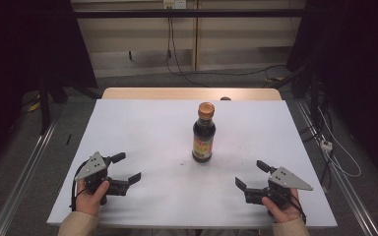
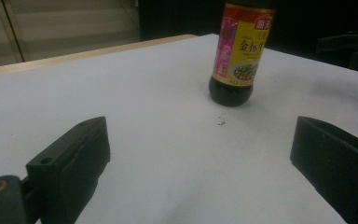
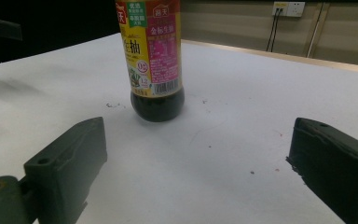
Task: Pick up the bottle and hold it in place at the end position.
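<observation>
A dark sauce bottle (image 1: pixel 204 133) with an orange cap and a yellow and red label stands upright near the middle of the white table (image 1: pixel 142 128). My left gripper (image 1: pixel 126 168) rests at the front left, held by a hand, jaws open with nothing between them. At the front right my right gripper (image 1: pixel 252 175) is likewise open and empty. Both point inward toward the bottle, well short of it. The left gripper view shows the bottle (image 2: pixel 239 56) ahead and to the right; the right gripper view has the bottle (image 3: pixel 154 60) ahead and left of centre.
A wooden table edge (image 1: pixel 192 93) runs behind the white top. Cables (image 1: pixel 334 147) lie on the floor to the right, and metal rails (image 1: pixel 24 167) flank the table. A small dark speck (image 2: pixel 221 121) marks the surface near the bottle.
</observation>
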Demonstrator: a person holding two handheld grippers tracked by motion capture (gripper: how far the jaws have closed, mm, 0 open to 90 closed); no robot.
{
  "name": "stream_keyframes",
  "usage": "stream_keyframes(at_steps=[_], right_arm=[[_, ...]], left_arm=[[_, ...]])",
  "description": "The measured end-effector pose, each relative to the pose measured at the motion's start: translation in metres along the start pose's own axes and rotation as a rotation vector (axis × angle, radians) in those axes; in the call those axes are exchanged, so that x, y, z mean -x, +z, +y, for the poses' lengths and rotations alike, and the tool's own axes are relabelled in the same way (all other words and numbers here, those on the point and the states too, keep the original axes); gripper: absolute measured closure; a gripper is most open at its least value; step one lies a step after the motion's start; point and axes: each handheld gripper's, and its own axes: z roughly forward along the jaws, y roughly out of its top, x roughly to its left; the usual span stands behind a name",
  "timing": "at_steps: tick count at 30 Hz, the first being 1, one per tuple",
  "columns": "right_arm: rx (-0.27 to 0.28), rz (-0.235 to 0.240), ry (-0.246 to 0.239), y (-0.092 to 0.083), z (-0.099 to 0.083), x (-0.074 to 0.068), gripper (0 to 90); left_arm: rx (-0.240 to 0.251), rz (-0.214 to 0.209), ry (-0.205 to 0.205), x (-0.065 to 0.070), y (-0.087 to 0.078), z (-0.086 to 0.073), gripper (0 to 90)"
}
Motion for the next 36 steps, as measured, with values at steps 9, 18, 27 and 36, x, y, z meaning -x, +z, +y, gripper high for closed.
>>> stream_keyframes(at_steps=[9,18,27,36], right_arm=[[-0.004,-0.01,-0.009,0.009,0.004,-0.004,3.4],[-0.006,-0.019,0.011,0.033,0.024,-0.008,3.8],[0.008,0.03,0.001,0.053,0.044,-0.016,9.1],[-0.002,0.061,0.002,0.081,0.056,-0.026,10.2]], left_arm=[[-0.007,-0.003,0.011,0.001,0.0,0.0,4.7],[-0.006,0.0,0.011,0.0,-0.001,0.0,4.7],[-0.009,-0.002,0.01,0.002,-0.001,-0.001,4.7],[-0.005,0.001,0.015,0.0,-0.006,-0.002,4.7]])
